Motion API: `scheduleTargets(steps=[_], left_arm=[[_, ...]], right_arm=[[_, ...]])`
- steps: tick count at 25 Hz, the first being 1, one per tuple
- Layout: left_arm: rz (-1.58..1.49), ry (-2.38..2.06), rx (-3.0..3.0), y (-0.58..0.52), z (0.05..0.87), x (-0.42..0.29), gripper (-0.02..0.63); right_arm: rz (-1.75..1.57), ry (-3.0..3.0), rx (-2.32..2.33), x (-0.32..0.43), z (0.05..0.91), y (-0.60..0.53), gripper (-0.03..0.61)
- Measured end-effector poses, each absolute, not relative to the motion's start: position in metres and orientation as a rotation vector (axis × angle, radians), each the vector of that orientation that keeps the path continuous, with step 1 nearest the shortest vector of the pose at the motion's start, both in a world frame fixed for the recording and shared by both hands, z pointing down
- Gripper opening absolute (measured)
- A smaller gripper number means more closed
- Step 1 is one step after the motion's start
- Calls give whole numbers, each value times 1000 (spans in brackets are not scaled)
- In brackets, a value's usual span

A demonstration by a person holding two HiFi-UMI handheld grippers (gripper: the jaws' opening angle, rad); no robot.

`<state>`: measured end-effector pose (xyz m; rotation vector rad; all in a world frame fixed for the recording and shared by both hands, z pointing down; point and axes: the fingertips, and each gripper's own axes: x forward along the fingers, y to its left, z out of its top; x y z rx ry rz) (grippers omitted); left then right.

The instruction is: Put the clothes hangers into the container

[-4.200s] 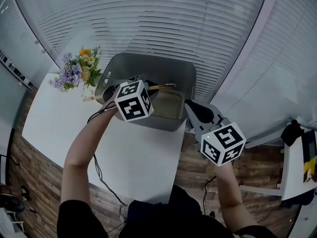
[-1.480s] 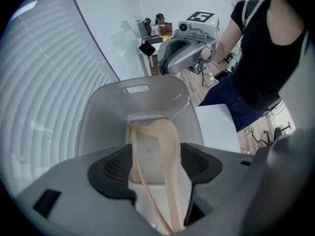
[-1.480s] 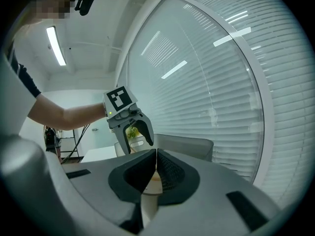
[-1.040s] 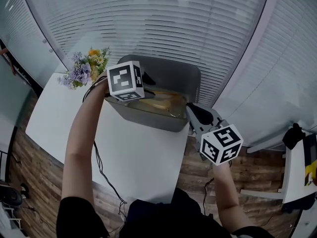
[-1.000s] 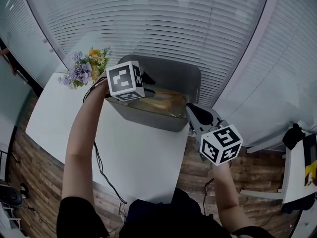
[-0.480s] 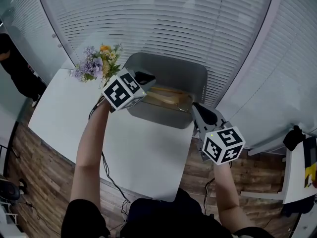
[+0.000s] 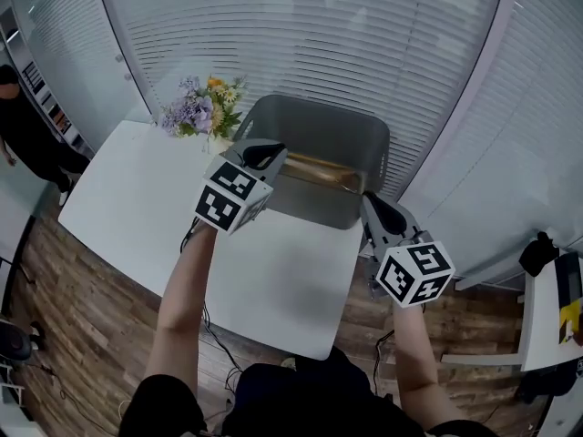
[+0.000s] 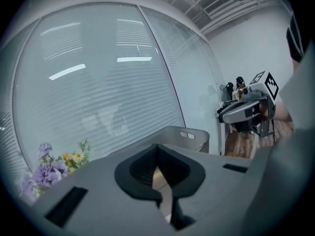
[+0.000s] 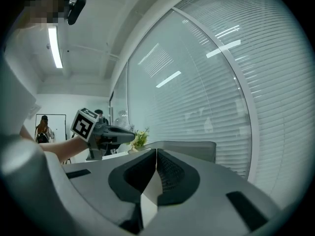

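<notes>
The grey plastic container stands at the far edge of the white table. Wooden clothes hangers lie inside it, low along its near wall. My left gripper hovers at the container's near left rim, jaws shut with nothing between them; its own view shows the container's handle wall beyond. My right gripper hangs off the table's right edge by the container's near right corner, also shut and empty. It looks across the container rim at the left gripper.
A bunch of purple and yellow flowers stands left of the container. Window blinds run close behind the table. Wooden floor lies below the table's near and right edges. A person in dark clothes stands at the far left.
My left gripper has drawn back from above the container to its near left rim and closed its jaws. The hangers stay in the container. The right gripper has hardly moved.
</notes>
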<state>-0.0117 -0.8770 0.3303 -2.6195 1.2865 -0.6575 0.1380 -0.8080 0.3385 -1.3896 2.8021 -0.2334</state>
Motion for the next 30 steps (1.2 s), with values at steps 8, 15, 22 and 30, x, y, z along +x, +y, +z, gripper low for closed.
scheduleTargets(steps=[8, 15, 22, 30], left_arm=[[-361, 1448, -2748, -806, 335, -24, 9], [-209, 1513, -2802, -751, 350, -35, 9], [-156, 1608, -2811, -706, 382, -44, 9], [-157, 1648, -2791, -668, 411, -44, 11]], right_arm=[[-239, 2747, -1391, 131, 336, -764, 29], [-281, 2684, -1427, 132, 345, -726, 29], [-255, 2662, -1500, 134, 367, -694, 29], [-353, 2643, -1542, 139, 404, -665, 31]])
